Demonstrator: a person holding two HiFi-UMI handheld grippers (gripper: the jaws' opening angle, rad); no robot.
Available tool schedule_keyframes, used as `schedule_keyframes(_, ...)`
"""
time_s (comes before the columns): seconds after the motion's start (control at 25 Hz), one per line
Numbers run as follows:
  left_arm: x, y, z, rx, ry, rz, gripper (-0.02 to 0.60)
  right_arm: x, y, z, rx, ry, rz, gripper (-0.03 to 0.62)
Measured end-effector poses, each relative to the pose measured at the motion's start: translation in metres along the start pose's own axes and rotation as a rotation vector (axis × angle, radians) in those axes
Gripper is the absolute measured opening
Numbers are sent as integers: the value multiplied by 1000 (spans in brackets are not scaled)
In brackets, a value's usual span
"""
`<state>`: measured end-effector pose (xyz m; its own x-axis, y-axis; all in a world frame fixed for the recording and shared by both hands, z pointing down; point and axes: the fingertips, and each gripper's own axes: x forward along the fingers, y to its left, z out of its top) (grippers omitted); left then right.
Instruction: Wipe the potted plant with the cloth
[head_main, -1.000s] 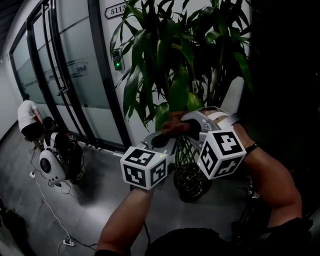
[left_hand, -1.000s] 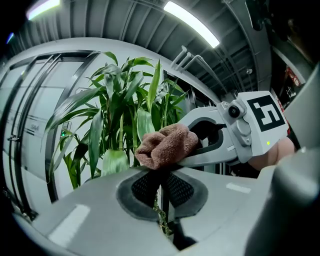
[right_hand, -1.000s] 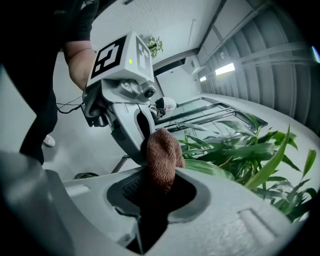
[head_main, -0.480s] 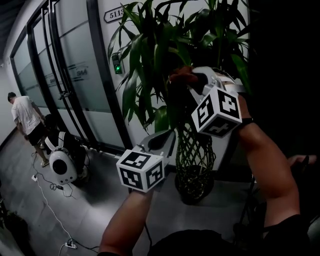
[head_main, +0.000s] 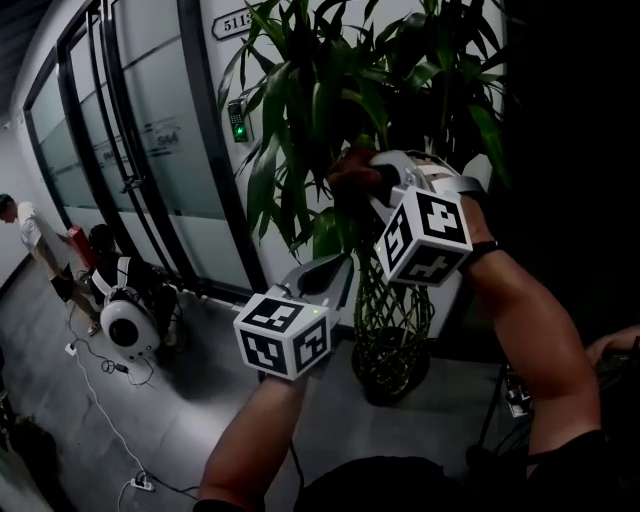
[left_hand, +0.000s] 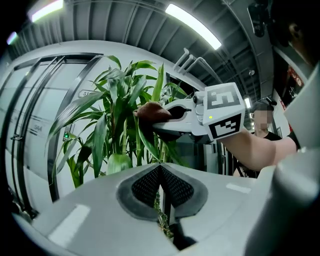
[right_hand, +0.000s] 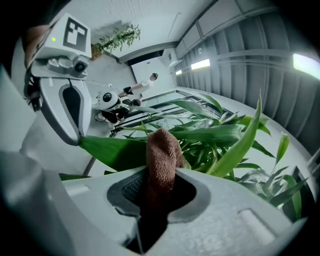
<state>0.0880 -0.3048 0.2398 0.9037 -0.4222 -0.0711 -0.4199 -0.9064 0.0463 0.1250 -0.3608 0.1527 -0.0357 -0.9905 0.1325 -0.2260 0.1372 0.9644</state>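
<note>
Fingers of the right gripper (right_hand: 160, 197) pinch the brown woven cloth (right_hand: 162, 152), so stroke gently along the broad green leaf (right_hand: 112, 150) of the potted plant, while the left gripper (left_hand: 162, 197) has its fingers closed on nothing.

L tool (head_main: 338, 270) low, jaws together, empty. R tool (head_main: 375, 178) higher, arm bent, jaws clamped on cloth (head_main: 348, 170).

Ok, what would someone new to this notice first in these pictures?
The tall potted plant fills the middle of the head view, beside dark-framed glass doors. The right gripper is up among its leaves, shut on a brown cloth. The left gripper hangs lower, shut and empty, in front of the plant.
</note>
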Motion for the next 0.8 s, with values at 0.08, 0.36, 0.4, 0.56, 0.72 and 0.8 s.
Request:
schedule_keyframes(0.08, 1, 0, 0, 1, 0, -2, 17, -4, 10, 5, -5, -14, 26, 71)
schedule_keyframes(0.36, -1, 1, 1, -1, -5, -2, 17, -21, 48, 18, -17, -58, 102, 71)
schedule_keyframes(0.4, -2, 1, 1, -3, -6, -1, 17, -24, 54, 20, -21, -65, 110, 71)
schedule_keyframes(0.56, -2, 0, 1, -7, -8, -2, 17, -36, 76, 27, -30, -85, 146, 71)
schedule_keyframes(0.72, -2, -3, 1, -10, -9, -11, 17, -45, 87, 27, -15, -88, 175, 71)
schedule_keyframes(0.8, -2, -4, 0, -9, -8, -12, 17, -49, 92, 27, -12, -86, 187, 71)
